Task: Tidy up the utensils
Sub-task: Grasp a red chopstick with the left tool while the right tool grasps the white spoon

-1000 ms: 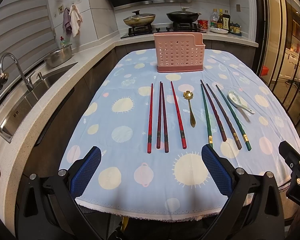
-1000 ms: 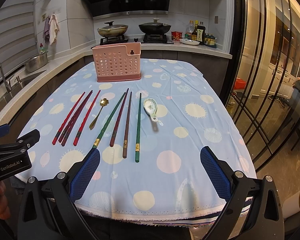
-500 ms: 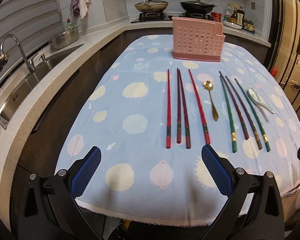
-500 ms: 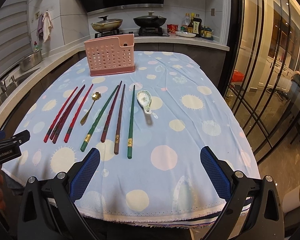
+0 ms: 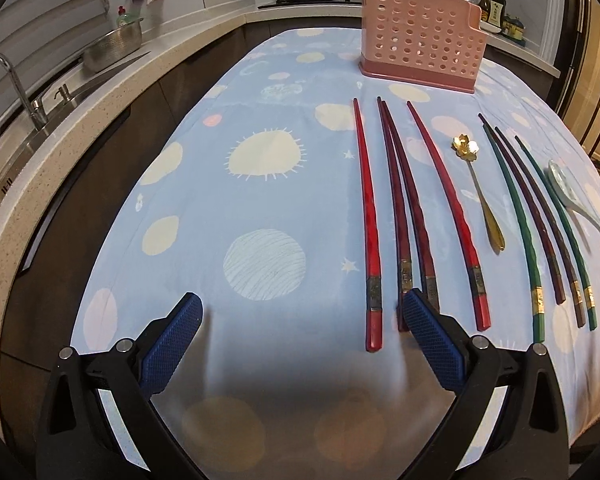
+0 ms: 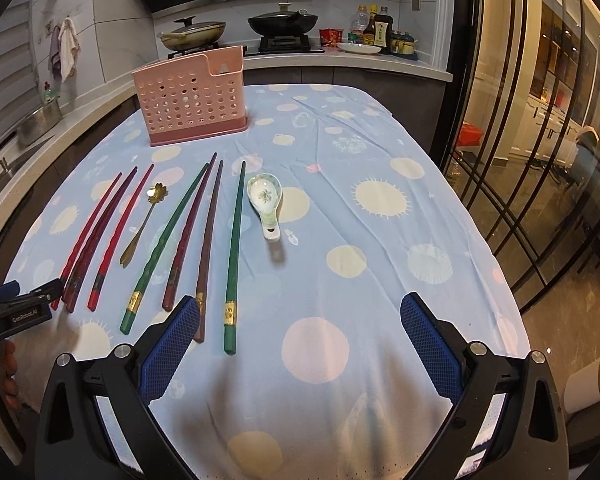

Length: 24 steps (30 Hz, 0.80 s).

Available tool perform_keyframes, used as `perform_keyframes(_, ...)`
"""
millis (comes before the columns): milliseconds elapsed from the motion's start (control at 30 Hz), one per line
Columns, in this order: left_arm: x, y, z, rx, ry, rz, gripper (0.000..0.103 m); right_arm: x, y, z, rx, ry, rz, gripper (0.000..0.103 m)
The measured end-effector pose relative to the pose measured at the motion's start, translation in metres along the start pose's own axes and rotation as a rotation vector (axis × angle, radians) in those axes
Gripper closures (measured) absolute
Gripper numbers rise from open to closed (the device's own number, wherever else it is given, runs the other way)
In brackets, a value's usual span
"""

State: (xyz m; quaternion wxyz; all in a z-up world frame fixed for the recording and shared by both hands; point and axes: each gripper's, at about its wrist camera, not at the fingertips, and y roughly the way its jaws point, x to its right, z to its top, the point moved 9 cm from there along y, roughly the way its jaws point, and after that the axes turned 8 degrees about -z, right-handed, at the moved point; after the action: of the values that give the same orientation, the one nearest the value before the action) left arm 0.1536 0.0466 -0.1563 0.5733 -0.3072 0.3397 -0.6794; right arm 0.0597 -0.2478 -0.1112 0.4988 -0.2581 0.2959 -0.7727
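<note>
Hovering, left gripper (image 5: 302, 322): it is hanging low over the near edge of the table, in the lower centre of the left wrist frame, its blue pads spread wide and gripping nothing; its right pad (image 5: 428, 328) is overlapping the near ends of the middle red chopsticks in the picture, and whether it is touching them cannot be told.
Right gripper (image 6: 300, 334): it is sitting in the lower centre of the right wrist frame, gaping wide and carrying nothing; its left pad (image 6: 172, 344) is lying just beside the near ends of the brown and green sticks.
Red chopsticks (image 5: 400, 216): four are lying side by side in the centre right of the left wrist frame, tips pointing toward the top; the two middle ones are converging at their far tips.
Gold spoon (image 5: 480, 188): it is lying between the red set and the darker set, flower-shaped bowl toward the top.
Green and dark chopsticks (image 6: 204, 240): four are lying in the centre left of the right wrist frame, two green, two brownish red.
Ceramic spoon (image 6: 266, 202): it is resting just right of the outer green stick, bowl up.
Pink holder (image 6: 190, 98): it is standing upright in the upper left of the right wrist frame, well apart from the utensils.
Tablecloth (image 6: 380, 240): blue with pale dots, it is covering the table.
</note>
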Motion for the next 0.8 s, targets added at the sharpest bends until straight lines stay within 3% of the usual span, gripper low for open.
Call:
perform_keyframes(100,-0.004,0.003,0.004,0.006,-0.011,-0.013,0.008,-0.005,0.004,0.008,0.004,-0.003,0.006,0.007)
perform_keyframes(200,-0.006,0.008,0.004,-0.013,-0.018,-0.042,0.018,-0.011,0.009,0.014,0.009,-0.01,0.015,0.007)
perform_keyframes(300,-0.006,0.01,0.002,-0.013,-0.018,-0.055,0.019,-0.017,0.014,0.02,0.01,-0.02,0.02,0.007)
perform_keyframes(433,0.001,0.007,0.002,-0.007,0.0,-0.078,0.034,-0.02,0.022,0.027,0.015,-0.02,0.028,0.007)
perform_keyframes(500,0.006,0.005,0.003,-0.007,0.013,-0.096,0.046,-0.019,0.029,0.031,0.013,-0.015,0.028,0.012)
perform_keyframes(700,0.007,0.005,0.008,-0.013,0.013,-0.142,0.082,-0.021,0.054,0.044,-0.019,0.008,0.073,0.044)
perform_keyframes(800,0.008,0.008,0.012,-0.017,0.004,-0.162,0.087,-0.028,0.065,0.051,-0.037,0.017,0.115,0.062)
